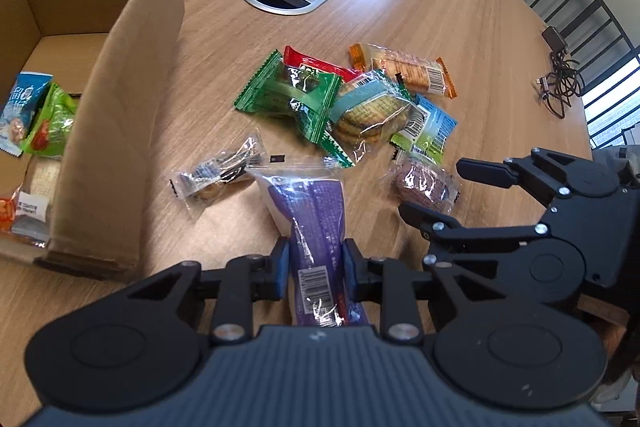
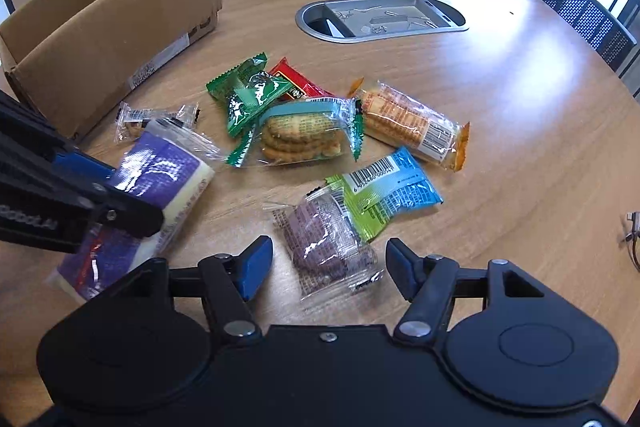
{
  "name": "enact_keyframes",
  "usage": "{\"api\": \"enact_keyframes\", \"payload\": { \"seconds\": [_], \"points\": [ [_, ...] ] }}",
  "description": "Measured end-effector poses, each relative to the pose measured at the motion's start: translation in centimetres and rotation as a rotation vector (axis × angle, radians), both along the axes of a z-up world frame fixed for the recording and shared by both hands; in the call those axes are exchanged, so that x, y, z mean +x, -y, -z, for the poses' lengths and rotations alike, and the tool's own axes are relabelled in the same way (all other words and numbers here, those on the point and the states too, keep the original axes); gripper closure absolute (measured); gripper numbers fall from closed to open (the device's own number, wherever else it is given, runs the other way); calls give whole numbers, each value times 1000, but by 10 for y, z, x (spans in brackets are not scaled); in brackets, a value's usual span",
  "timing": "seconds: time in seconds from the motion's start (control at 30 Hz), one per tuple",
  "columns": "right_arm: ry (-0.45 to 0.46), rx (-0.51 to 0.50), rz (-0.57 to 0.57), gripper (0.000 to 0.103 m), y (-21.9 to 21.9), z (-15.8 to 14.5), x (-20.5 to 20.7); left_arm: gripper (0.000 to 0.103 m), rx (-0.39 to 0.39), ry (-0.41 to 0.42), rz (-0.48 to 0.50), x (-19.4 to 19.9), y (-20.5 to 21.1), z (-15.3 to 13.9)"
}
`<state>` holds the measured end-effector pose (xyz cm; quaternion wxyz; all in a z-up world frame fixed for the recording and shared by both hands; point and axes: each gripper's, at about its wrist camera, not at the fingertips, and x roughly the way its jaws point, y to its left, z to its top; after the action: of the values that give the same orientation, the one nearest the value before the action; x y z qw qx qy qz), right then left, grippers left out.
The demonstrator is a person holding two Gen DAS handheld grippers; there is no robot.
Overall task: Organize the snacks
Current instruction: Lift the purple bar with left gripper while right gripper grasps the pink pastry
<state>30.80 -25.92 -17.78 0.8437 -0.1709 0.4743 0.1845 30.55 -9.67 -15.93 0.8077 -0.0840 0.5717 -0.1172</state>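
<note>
Wooden counter (image 1: 460, 7) carries a cardboard box (image 1: 120, 115) and scattered snack packets. Left tongs (image 1: 316, 269) clamp a purple wafer packet (image 1: 316, 227) beside the box. Right tongs (image 2: 329, 267) gape wide around a purple cookie packet (image 2: 326, 241), not gripping.

Your wooden worktop (image 2: 500, 115) carries an open cardboard box (image 2: 116, 27) at the left and a loose pile of snack packets (image 2: 304, 131) near the middle. Behind them sits an oval metal cable tray (image 2: 380, 17), and a coiled black cable (image 1: 560, 83) lies near the right edge.
</note>
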Motion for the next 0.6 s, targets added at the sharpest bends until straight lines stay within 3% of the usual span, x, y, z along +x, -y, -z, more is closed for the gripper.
{"api": "enact_keyframes", "payload": {
  "seconds": [0.17,0.23,0.33,0.6],
  "points": [
    [-6,5,-1,43,0,6,2,77,-2,1,7,-6,-1,-4],
    [-10,14,16,58,2,6,0,77,-2,10,10,-8,-1,-6],
    [-19,16,42,64,5,3,-5,78,-3,20,8,-9,-2,-9],
    [-19,75,92,68,4,-13,-25,79,-2,65,6,-18,-7,-24]
  ]
}}
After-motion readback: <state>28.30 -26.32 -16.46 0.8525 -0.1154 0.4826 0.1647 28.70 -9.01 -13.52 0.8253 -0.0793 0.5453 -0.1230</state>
